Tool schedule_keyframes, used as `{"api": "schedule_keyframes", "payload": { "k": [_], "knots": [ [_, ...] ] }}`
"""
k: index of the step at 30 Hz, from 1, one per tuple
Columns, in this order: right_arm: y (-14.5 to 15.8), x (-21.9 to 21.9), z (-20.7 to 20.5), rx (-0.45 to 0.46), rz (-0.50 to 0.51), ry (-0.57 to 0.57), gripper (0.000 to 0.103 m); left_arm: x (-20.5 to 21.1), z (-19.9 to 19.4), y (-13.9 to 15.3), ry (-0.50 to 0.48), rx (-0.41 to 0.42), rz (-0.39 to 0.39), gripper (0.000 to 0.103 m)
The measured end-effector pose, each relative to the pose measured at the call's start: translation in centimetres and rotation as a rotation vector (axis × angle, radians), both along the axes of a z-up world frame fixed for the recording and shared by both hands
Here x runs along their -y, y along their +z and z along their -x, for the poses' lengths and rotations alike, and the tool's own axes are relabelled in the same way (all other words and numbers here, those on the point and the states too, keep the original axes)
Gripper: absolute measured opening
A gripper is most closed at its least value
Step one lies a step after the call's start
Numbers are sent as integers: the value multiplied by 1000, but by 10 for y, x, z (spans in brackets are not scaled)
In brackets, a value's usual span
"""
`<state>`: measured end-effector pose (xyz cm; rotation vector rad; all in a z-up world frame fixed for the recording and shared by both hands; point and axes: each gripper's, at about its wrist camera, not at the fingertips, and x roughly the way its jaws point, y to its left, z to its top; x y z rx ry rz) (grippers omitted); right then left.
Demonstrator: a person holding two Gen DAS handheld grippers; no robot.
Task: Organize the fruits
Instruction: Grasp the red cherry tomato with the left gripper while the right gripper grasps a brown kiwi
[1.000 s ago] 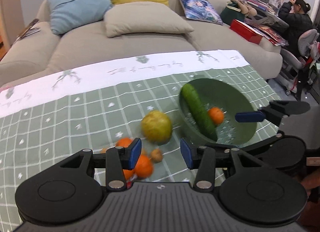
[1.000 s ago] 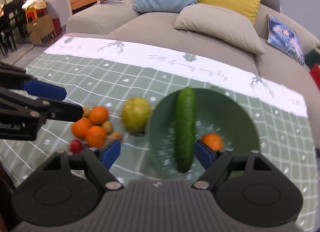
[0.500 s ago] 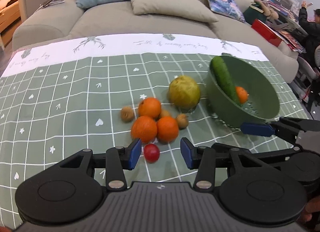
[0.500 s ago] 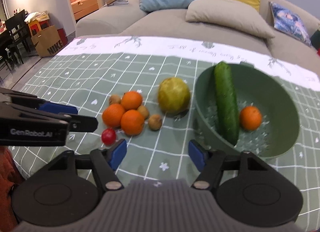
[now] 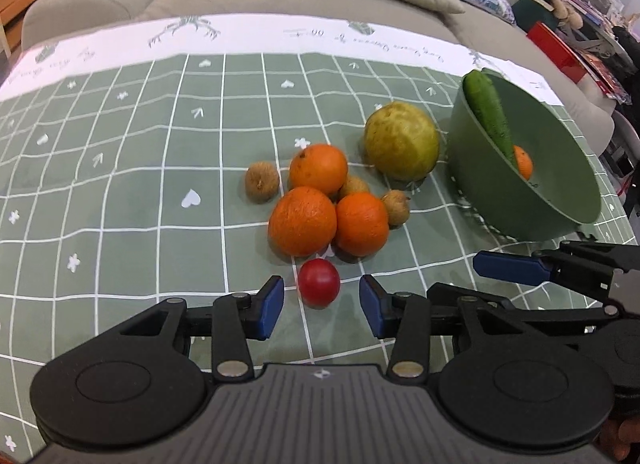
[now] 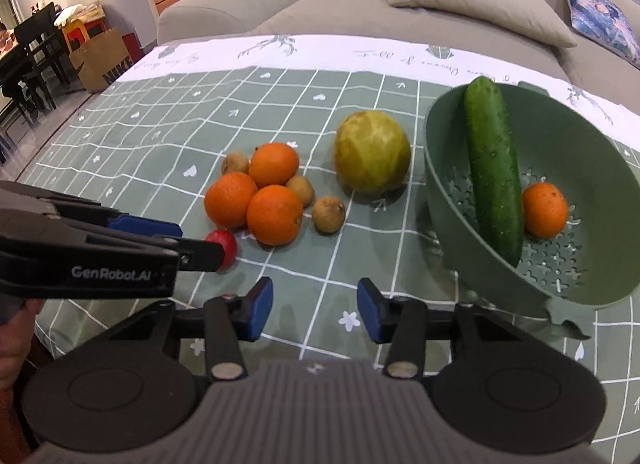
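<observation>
- My left gripper (image 5: 321, 306) has its blue pads spread wide; the small red tomato (image 5: 319, 282) sits on the cloth just ahead of the gap, centred between the two fingertips, neither pad touching it.
- Right-wrist view: the left gripper (image 6: 160, 240) comes in low from the left, nearly level with the table, tips at the tomato (image 6: 224, 242), which it partly hides.
- My right gripper (image 6: 315, 314) also has its fingers apart, nothing between them; it hovers over bare green checked tablecloth (image 6: 160, 135), pointing between the fruit cluster and the bowl.
- Three oranges (image 5: 303, 221) touch in a cluster just beyond the tomato, with small brown longan-like fruits (image 5: 262, 181) beside and among them.
- Large yellow-green citrus (image 5: 401, 141) stands between the cluster and the green colander bowl (image 5: 560, 199).
- Bowl is tilted, holding a cucumber (image 6: 493, 167) leaning on its wall and one orange (image 6: 545, 210) beside it.
</observation>
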<state>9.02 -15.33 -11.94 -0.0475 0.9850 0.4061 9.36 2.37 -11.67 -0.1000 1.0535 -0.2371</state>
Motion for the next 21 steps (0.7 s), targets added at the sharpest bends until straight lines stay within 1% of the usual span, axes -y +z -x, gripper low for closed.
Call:
{"api": "schedule_keyframes", "payload": {
  "k": [2,4,12,17,21],
  "knots": [
    [-3,-1,-3,0,0,4,42,0,-3,-4,1,-8,-1,49],
    [-6,-4,-7,4,9,13,39,0,-6,-8,7,-19,-2,48],
    [-15,-10,-20,23,35,27,38,1,-14,-18,1,-47,4,38],
    [-16,-13,-26,42,44,43,37,1,-17,-19,-9,-46,20,29],
    [-18,-19,-34,61,74,54,33,-2,-18,-17,-8,-51,27,29]
  ]
}}
